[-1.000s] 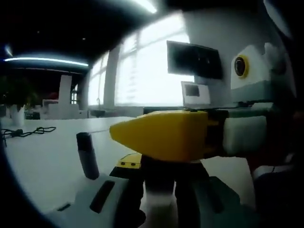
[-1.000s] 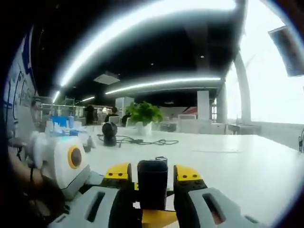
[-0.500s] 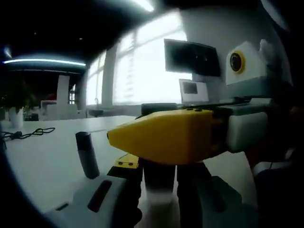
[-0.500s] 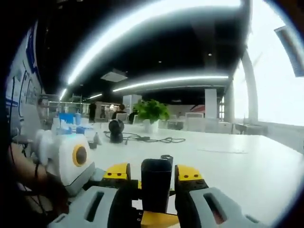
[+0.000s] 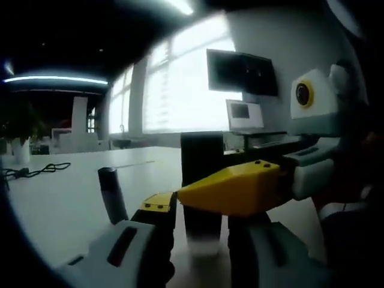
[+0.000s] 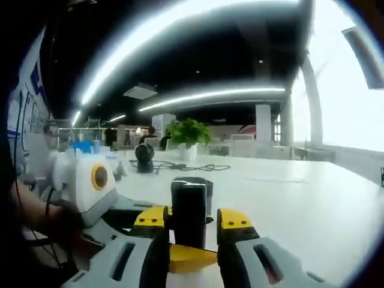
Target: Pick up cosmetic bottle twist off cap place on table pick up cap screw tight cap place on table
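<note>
Between the left gripper (image 5: 201, 237)'s yellow-tipped jaws stands the cosmetic bottle (image 5: 203, 240), pale body below and black cap (image 5: 201, 157) above; the jaws look clenched on the body. A slim dark tube (image 5: 111, 195) stands on the white table (image 5: 54, 198) just left of that claw. From the right, the right gripper (image 5: 240, 189) crosses in front of the cap. Its own view looks along both jaws, closed on the black cap (image 6: 189, 207), with the left gripper's camera housing off to the left. Judging by this, cap-twisting is in hand; whether loosening or tightening cannot be told. Next comes turning the cap while the bottle is held steady.
</note>
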Demonstrator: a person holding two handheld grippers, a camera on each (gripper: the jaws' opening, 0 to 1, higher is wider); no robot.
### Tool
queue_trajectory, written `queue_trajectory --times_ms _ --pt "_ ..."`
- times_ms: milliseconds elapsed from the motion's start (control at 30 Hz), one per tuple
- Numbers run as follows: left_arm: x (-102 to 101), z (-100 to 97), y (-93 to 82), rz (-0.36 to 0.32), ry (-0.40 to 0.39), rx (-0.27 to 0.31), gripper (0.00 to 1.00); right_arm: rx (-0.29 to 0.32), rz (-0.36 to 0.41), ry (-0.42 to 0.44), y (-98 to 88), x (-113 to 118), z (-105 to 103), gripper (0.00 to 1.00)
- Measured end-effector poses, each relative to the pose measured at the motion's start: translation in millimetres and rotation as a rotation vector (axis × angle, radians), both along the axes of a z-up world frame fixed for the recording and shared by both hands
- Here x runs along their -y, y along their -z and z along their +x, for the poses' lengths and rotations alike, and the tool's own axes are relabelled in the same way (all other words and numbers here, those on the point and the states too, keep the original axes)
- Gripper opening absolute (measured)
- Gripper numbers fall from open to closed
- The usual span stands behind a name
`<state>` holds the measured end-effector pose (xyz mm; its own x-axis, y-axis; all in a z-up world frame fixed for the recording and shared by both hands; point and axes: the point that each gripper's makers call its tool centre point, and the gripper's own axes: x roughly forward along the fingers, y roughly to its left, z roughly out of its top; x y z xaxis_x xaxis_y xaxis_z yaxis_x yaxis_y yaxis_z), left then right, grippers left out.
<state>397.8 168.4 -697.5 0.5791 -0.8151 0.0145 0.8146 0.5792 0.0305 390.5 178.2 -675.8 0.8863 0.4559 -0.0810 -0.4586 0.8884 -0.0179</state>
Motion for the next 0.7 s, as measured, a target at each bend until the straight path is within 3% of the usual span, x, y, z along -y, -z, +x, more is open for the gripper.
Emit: queue_trajectory --times_ms 233,433,700 --pt "-10.2 -4.8 1.9 0.016 -0.031 0.001 0.27 -0.003 -0.019 0.005 5.9 -0.6 -3.4 0.14" --pt "-16.3 -7.6 2.6 0.025 -0.055 0.01 0.27 0.0 -0.011 0.001 5.8 -1.1 -3.0 0.14" --pt "-17.7 -6.8 3.9 0.031 -0.066 0.015 0.27 0.009 0.002 0.026 1.9 8.6 11.7 0.13"
